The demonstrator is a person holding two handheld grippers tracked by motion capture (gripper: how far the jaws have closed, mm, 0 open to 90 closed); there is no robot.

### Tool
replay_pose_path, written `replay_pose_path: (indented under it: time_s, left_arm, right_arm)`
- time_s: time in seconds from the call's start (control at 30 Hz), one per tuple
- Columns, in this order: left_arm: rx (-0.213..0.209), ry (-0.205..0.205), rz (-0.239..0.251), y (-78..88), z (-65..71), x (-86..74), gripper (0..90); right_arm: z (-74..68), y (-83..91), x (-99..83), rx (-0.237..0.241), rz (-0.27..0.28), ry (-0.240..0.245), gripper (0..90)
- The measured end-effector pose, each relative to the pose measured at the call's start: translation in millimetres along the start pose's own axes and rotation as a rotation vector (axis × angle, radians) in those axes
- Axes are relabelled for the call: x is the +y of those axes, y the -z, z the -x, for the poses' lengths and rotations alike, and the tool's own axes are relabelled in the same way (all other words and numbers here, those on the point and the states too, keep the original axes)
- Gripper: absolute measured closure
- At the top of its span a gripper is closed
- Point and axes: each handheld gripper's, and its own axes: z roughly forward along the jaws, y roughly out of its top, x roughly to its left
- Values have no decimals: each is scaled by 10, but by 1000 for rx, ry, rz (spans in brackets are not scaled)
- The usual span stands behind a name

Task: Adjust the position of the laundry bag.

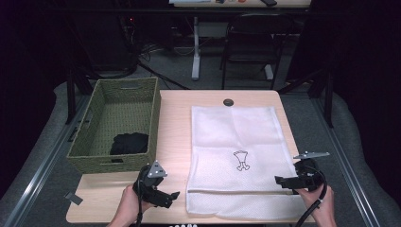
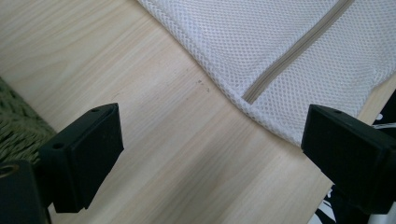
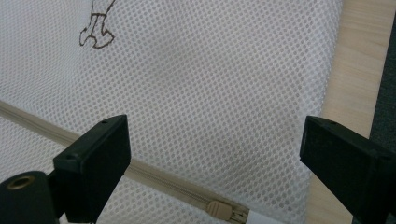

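Note:
A white mesh laundry bag [image 1: 236, 137] lies flat on the right half of the wooden table [image 1: 175, 118], a small drawn figure [image 1: 241, 161] on it. Its beige zipper [image 1: 236, 192] runs across near the front edge. My left gripper [image 1: 171, 196] hovers open over bare wood just left of the bag's front corner [image 2: 280, 37], where the zipper [image 2: 289, 56] ends. My right gripper [image 1: 280, 181] stands open above the bag's right front part [image 3: 210, 70], with the zipper pull [image 3: 219, 210] low between its jaws. A black garment [image 1: 128, 142] lies in the green woven basket [image 1: 108, 163].
The basket takes the table's left side, and its wall [image 2: 14, 116] is close beside my left gripper. A black round grommet [image 1: 229, 102] sits at the table's far edge. A folding chair [image 1: 250, 38] and a desk leg [image 1: 196, 47] stand beyond the table.

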Motion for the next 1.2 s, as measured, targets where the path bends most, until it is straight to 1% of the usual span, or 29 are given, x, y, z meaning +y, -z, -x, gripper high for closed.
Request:
replay_pose_path:
  time_s: [0.1, 0.13, 0.17, 0.2, 0.23, 0.27, 0.37, 0.4, 0.43, 0.47, 0.5, 0.57, 0.6, 0.63, 0.67, 0.7, 0.73, 0.77, 0.8, 0.83, 0.87, 0.9, 0.93, 0.97, 1.0, 1.03, 1.07, 1.13, 1.2]
  left_arm:
    - [-9, -6, -4, -37, 12, 28, 67]
    - [-21, -1, -2, -90, 30, 51, 68]
    - [-21, -1, -2, -90, 30, 51, 67]
    - [-36, -1, -15, -111, 32, 66, 67]
    - [-34, -3, -15, -141, 40, 78, 67]
    - [-41, -5, -21, -192, 49, 103, 75]
    - [-50, -8, -35, -243, 59, 128, 94]
    - [-52, -8, -37, -279, 67, 140, 105]
    - [-50, -11, -42, -297, 69, 147, 137]
    - [-59, -10, -48, -351, 75, 161, 145]
    - [-59, -10, -48, -351, 75, 161, 154]
    - [-66, -9, -59, -397, 73, 172, 160]
    - [-66, -10, -62, -451, 77, 181, 173]
    - [-66, -10, -62, -451, 77, 181, 183]
    - [-80, -12, -80, -502, 88, 194, 193]
    - [-80, -12, -80, -502, 88, 194, 205]
    - [-84, -20, -93, -546, 103, 201, 221]
    - [-84, -20, -93, -546, 103, 201, 234]
    - [-84, -18, -103, -588, 118, 204, 245]
    - [-84, -18, -103, -588, 118, 204, 257]
    - [-93, -17, -114, -629, 125, 204, 264]
    - [-93, -17, -114, -629, 125, 204, 281]
    - [-98, -17, -119, -647, 124, 205, 293]
    - [-94, -12, -122, -664, 131, 206, 293]
    - [-90, -21, -125, -678, 131, 207, 301]
    - [-91, -19, -125, -686, 131, 206, 317]
    - [-97, -15, -129, -696, 120, 203, 355]
    - [-101, -9, -129, -699, 119, 196, 367]
    - [-104, -9, -128, -706, 115, 186, 410]
  right_arm:
    - [33, -22, 13, -7, -6, -13, 92]
    - [67, -51, 28, -8, -17, -23, 95]
    - [67, -51, 28, -8, -17, -23, 95]
    - [83, -70, 36, -5, -16, -22, 103]
    - [94, -80, 46, -12, -25, -25, 111]
    - [113, -113, 68, -20, -27, -25, 131]
    - [143, -137, 90, -26, -32, -20, 136]
    - [154, -147, 94, -25, -34, -31, 137]
    - [186, -177, 98, -22, -35, -42, 143]
    - [204, -187, 98, -23, -39, -42, 153]
    - [204, -187, 98, -23, -39, -42, 153]
    - [244, -204, 95, -28, -45, -64, 176]
    - [287, -213, 94, -24, -46, -86, 208]
    - [287, -213, 94, -24, -46, -86, 208]
    - [316, -217, 87, -27, -48, -100, 236]
    - [316, -217, 87, -27, -48, -100, 236]
    - [330, -217, 71, -20, -53, -115, 292]
    - [339, -219, 64, -28, -57, -116, 315]
    - [350, -224, 56, -34, -62, -121, 326]
    - [350, -224, 56, -34, -62, -121, 326]
    - [383, -236, 32, -39, -74, -132, 368]
    - [383, -236, 32, -39, -74, -132, 368]
    - [415, -249, 6, -46, -90, -151, 399]
    - [415, -249, 6, -46, -90, -151, 399]
    - [429, -252, -2, -51, -98, -155, 416]
    - [438, -249, -12, -62, -100, -162, 438]
    - [445, -253, -20, -64, -106, -168, 468]
    - [446, -259, -22, -68, -110, -164, 484]
    - [441, -268, -23, -73, -122, -166, 523]
